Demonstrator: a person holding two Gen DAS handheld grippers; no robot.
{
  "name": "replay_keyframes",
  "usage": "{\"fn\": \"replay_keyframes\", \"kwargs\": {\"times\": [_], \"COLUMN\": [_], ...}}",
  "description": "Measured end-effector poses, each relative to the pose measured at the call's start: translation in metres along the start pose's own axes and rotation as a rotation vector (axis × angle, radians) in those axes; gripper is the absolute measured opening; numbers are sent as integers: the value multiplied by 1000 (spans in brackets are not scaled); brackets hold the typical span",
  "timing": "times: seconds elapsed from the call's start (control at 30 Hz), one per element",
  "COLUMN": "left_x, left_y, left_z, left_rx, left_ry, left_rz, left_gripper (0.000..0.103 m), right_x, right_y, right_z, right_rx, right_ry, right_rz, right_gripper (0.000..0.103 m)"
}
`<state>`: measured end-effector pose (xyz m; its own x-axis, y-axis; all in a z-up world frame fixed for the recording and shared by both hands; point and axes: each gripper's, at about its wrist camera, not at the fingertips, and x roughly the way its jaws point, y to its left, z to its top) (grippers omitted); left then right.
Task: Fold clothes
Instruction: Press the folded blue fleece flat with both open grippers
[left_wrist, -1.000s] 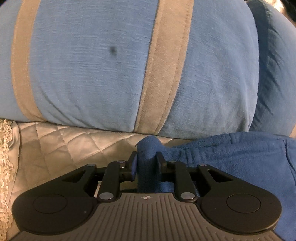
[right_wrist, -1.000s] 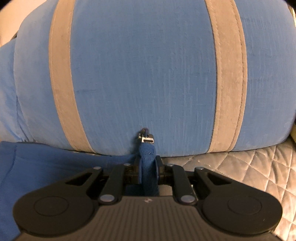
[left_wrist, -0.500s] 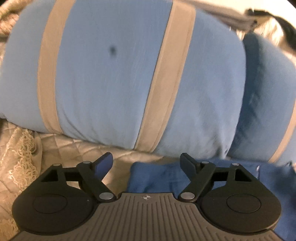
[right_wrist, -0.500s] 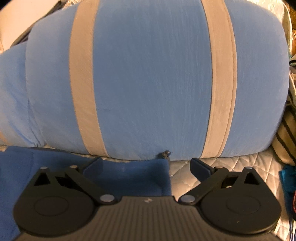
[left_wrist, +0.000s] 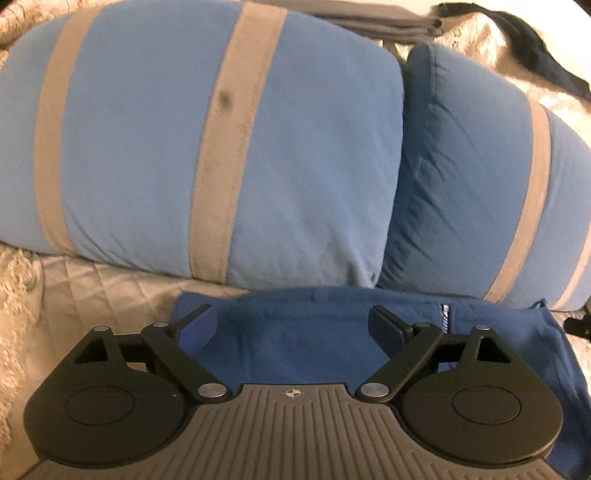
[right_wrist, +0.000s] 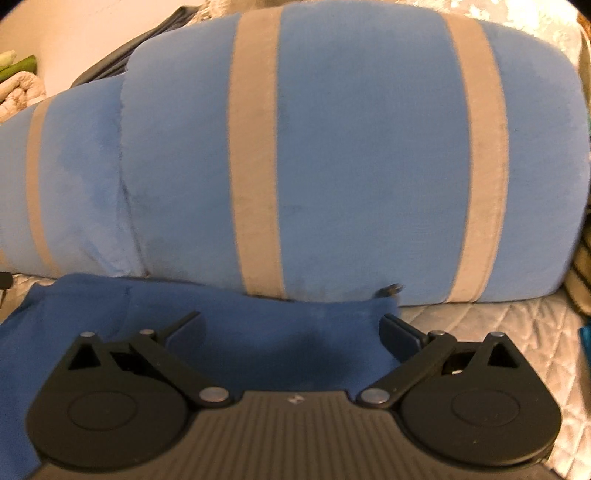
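We hold the left gripper (left_wrist: 293, 325) over the near edge of a dark blue fleece garment (left_wrist: 306, 343) that lies flat on a quilted beige bedspread (left_wrist: 92, 284). Its jaws have just been opening and now stand wide apart; the fleece lies below and between them, but neither pad presses on it, so we grip nothing there. The garment's far edge lies against the foot of two light blue pillows with grey bands, a big one (left_wrist: 207, 144) on the left and a second (left_wrist: 480, 177) leaning beside it. A small zipper (left_wrist: 445, 314) shows on the fleece just beyond the jaw on the picture's right.

Our right gripper (right_wrist: 291, 328) hangs over the other end of the same fleece (right_wrist: 240, 332). Its jaws have just been opening too and are spread as wide as they go, holding nothing. The garment's corner ends just inside the jaw on the picture's right, where a dark metal pull (right_wrist: 388, 290) sits at the base of the banded pillow (right_wrist: 351, 147). Bare quilted bedspread (right_wrist: 517, 321) shows to the right of that corner.
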<state>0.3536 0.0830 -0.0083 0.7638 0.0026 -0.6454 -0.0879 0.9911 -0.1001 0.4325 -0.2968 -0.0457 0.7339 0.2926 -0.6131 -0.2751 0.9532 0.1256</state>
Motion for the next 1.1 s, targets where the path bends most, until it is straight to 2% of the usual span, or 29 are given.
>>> {"fn": "replay_keyframes", "kwargs": {"times": [0.07, 0.3, 0.4, 0.57, 0.63, 0.73, 0.87, 1.0, 1.1], "left_x": [7, 41, 56, 82, 93, 99, 104, 100, 97], "left_y": [-6, -17, -23, -28, -25, -23, -29, -28, -29], "left_z": [-2, -19, -22, -29, -39, -52, -52, -53, -53], "left_rx": [15, -16, 13, 70, 65, 53, 87, 86, 94], "left_ry": [11, 63, 71, 64, 52, 17, 17, -2, -11], "left_rz": [-11, -14, 2, 14, 1, -23, 0, 1, 8], "left_gripper": [90, 90, 90, 91, 98, 103, 103, 103, 103], "right_x": [-9, 21, 35, 58, 72, 94, 98, 97, 95], "right_y": [-1, 25, 41, 64, 65, 62, 71, 63, 65], "right_z": [-2, -7, -5, -7, -12, -28, -46, -53, -55], "right_rx": [6, -3, -14, -57, -26, 8, -53, -19, -37], "right_ry": [13, 45, 46, 21, 43, 87, 29, -13, -29], "right_rz": [18, 50, 83, 84, 73, 43, -7, 23, 6], "right_gripper": [103, 103, 103, 103, 103, 102, 102, 102, 102]}}
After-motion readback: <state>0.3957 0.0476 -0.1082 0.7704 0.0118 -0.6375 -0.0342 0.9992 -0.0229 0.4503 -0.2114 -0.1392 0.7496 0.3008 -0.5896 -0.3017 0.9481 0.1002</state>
